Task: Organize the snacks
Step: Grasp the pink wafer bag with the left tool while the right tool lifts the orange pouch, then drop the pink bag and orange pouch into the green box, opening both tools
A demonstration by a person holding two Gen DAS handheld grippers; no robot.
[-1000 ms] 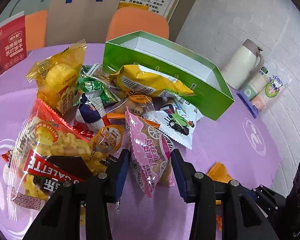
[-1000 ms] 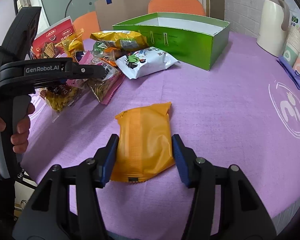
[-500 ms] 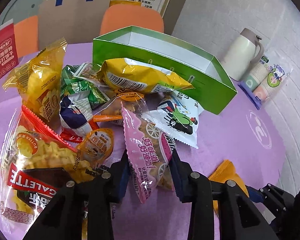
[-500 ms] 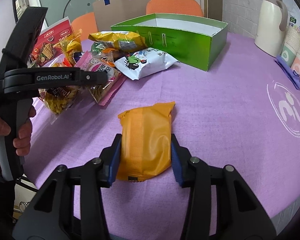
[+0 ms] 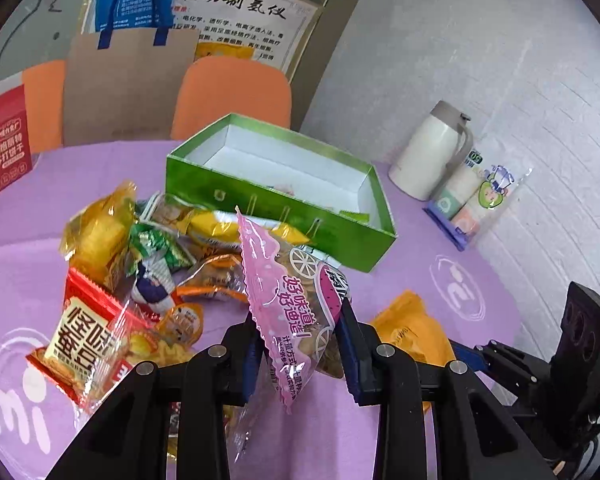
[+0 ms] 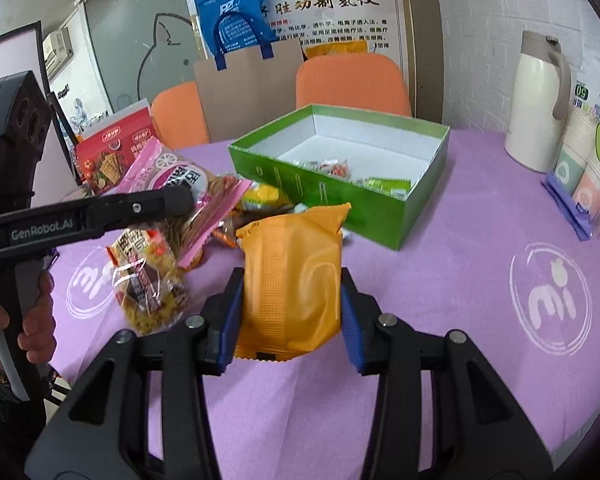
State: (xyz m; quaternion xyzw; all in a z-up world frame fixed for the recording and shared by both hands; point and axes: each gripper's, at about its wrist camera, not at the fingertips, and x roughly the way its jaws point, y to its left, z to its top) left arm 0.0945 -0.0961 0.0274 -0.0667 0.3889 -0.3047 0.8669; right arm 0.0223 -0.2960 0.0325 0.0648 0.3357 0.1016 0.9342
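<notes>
Purple tablecloth [image 6: 440, 280] over a round table, white brick wall and orange chairs behind; landmark item: green box [image 6: 340, 200], open-topped, a few small packets already inside.

Item 1: pink snack packet [image 5: 296, 312]. Lifted clear of the cloth, on the near side of the green box, above the loose snack pile [image 5: 140, 280]. Held by the left gripper [image 5: 300, 356], whose jaws have just been closing and now pinch the packet's lower half; the upper half stands free and leans toward the box.

Item 2: orange packet [image 6: 292, 280]. Also off the cloth, directly in front of the green box's near wall. Right gripper [image 6: 288, 332] clamped across its width, both blue pads pressing the sides.

Hand pose: both grippers angled downward toward the table, side by side. A hand [image 6: 24, 320] grips the left tool's handle, seen at the right-wrist view's left edge.

Risks, as judged: slick film may slide from the pads, the pink packet being nipped only low down. Both packets heading for one box could collide, or catch its near wall if carried low. Crushing of contents is possible under a tight squeeze.

Other: white thermos [image 6: 540, 100] and paper cup pack [image 6: 584, 168] to the right of the box.
</notes>
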